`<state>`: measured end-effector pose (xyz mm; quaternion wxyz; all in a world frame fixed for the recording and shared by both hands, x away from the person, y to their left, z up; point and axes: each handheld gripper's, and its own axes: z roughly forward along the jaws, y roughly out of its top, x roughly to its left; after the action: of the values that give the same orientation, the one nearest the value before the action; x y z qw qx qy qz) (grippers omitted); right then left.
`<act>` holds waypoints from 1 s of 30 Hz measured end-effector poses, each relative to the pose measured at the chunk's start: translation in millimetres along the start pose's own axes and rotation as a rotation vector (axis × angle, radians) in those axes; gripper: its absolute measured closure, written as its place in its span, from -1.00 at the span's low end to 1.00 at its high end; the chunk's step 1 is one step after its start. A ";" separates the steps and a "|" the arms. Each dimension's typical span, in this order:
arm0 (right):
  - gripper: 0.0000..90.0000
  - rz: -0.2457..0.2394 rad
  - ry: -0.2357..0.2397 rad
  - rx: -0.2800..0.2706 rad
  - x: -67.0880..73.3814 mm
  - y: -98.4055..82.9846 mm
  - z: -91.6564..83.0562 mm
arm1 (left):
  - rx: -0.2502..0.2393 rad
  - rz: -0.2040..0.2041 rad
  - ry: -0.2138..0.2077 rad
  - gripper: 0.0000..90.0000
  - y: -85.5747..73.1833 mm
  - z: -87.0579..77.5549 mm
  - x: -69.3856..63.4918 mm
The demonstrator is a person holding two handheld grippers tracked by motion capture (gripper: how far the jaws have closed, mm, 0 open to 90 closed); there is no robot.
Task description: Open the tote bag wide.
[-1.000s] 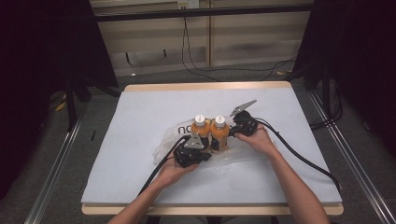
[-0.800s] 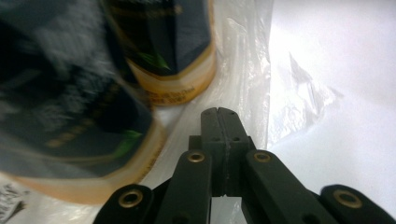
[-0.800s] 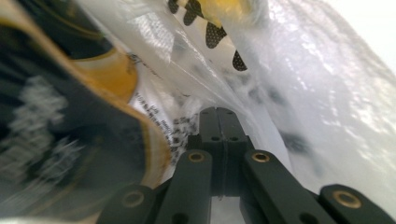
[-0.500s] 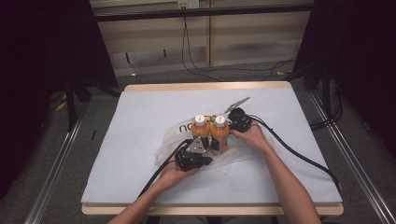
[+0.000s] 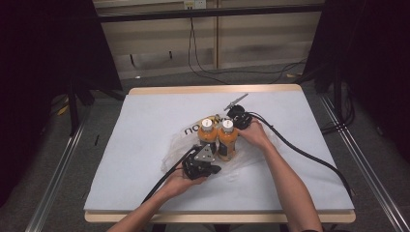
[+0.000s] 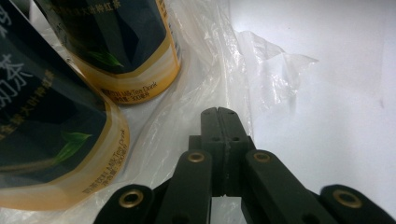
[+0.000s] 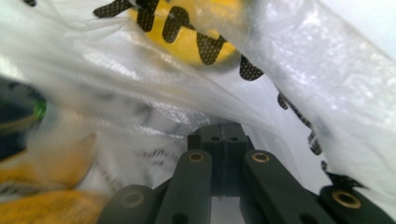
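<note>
Two orange bottles (image 5: pixel 219 138) stood upright, side by side, on clear plastic bag (image 5: pixel 251 157) mid-table (image 5: pixel 145 125). L gripper (image 6: pixel 218 114) jaws pressed together, apparently pinching bag film just beside bottle bases. R gripper (image 7: pixel 223 128) jaws closed too, under bag w/ black print; actual grip on film unclear.

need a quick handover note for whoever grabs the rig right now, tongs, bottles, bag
Left tongs: jaws shut, seemingly pinching the clear plastic bag beside the bottles.
Right tongs: jaws shut on bag film; the printed bag wall drapes over them.
Two orange bottles stand upright, side by side mid-table on the spread bag.
Done: both bottles stand together on the bag, and each side of it is gripped.
Left, probably: draw the bag up around the bottles.
</note>
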<state>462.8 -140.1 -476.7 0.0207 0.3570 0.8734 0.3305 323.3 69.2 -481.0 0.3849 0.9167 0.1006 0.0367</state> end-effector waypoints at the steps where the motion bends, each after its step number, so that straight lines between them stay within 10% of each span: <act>1: 1.00 0.004 -0.006 -0.005 -1.6 1.1 1.2 | 0.000 -0.001 -0.001 1.00 -0.1 0.0 0.0; 30: 1.00 0.082 -0.154 -0.104 -9.6 20.9 21.3 | -0.009 0.007 -0.059 1.00 2.5 3.6 -7.4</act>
<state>488.5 -123.3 -482.9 0.0928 0.4152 0.8357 0.3473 317.0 63.4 -481.7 0.3915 0.9161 0.0860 0.0113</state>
